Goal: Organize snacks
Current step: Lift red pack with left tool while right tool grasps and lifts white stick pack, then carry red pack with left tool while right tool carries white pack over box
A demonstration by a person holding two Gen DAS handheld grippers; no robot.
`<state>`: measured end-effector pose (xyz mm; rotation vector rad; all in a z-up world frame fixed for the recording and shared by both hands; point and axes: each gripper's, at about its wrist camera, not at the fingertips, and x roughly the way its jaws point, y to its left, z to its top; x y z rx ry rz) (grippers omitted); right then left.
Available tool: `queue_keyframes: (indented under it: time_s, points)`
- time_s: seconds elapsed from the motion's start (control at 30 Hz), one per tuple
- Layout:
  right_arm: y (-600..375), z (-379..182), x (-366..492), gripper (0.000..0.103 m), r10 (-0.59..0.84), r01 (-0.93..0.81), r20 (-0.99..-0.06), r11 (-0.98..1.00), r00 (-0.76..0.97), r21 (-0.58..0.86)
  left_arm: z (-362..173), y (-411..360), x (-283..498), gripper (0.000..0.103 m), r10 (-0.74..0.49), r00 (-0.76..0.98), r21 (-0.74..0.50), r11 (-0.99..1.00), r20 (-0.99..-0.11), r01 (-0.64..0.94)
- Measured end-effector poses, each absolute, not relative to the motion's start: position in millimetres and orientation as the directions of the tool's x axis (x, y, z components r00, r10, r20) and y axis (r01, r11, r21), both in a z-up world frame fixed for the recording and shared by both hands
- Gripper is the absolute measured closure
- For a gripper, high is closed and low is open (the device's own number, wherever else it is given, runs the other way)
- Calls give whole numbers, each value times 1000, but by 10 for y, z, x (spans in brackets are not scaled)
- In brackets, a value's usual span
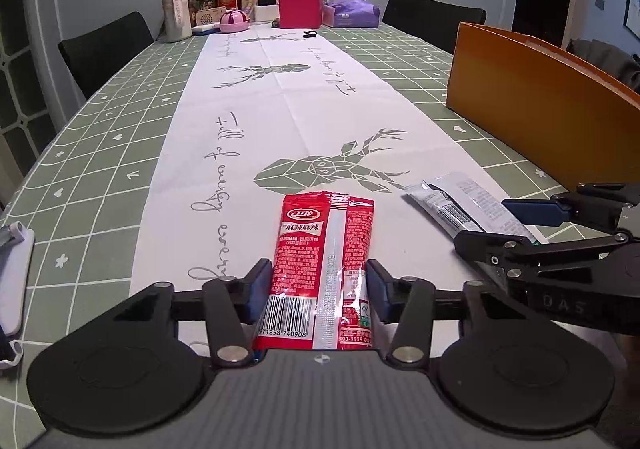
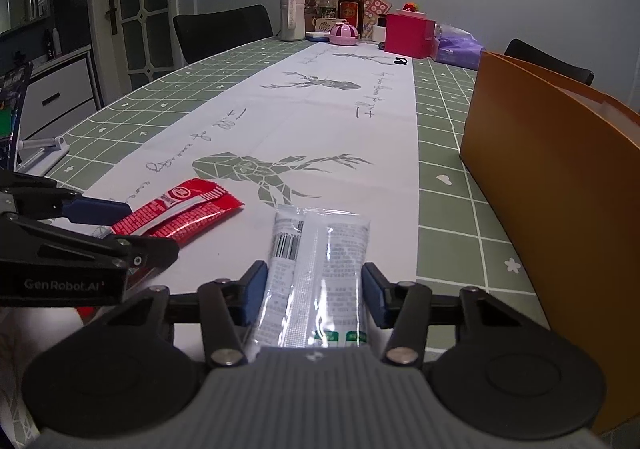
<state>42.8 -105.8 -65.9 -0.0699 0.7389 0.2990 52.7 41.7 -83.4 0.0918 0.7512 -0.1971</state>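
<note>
The left hand-held gripper [image 1: 319, 291] has its blue pads pressed against both long edges of a flat red foil snack packet [image 1: 326, 269], low in the middle of the left wrist view, so it is gripping that packet. The right hand-held gripper [image 2: 314, 291] stands the same way around a clear-and-silver plastic snack packet [image 2: 316, 277], low centre of the right wrist view, pads against its sides, gripping it. Both packets lie along the white deer-print runner [image 1: 280, 121] on the counter [image 1: 100, 153], near each other but apart; whether either is lifted off the cloth I cannot tell.

The step in hand looks like the pick-up of two snacks at once. The likely next move is to carry them to the tall orange cardboard box [image 2: 560, 185] on the right side of both views. That calls for raising each packet above the box's near wall before going over it, since the wall stands well higher than the packets.

Open room lies ahead along the runner, up the middle of the frame. The cluster of bottles and a pink box [image 1: 300, 7] sits far off at the top. The two grippers are close side by side, so the left one should let the right go first toward the box.
</note>
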Motion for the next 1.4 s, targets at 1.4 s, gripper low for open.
queue_keyframes:
  time_s: [1.4]
  points:
    - [-2681, 759, 296, 55, 72, -105, -513, 994, 855, -34, 372, -1121, 846, 54, -386, 779, 195, 824, -494, 532]
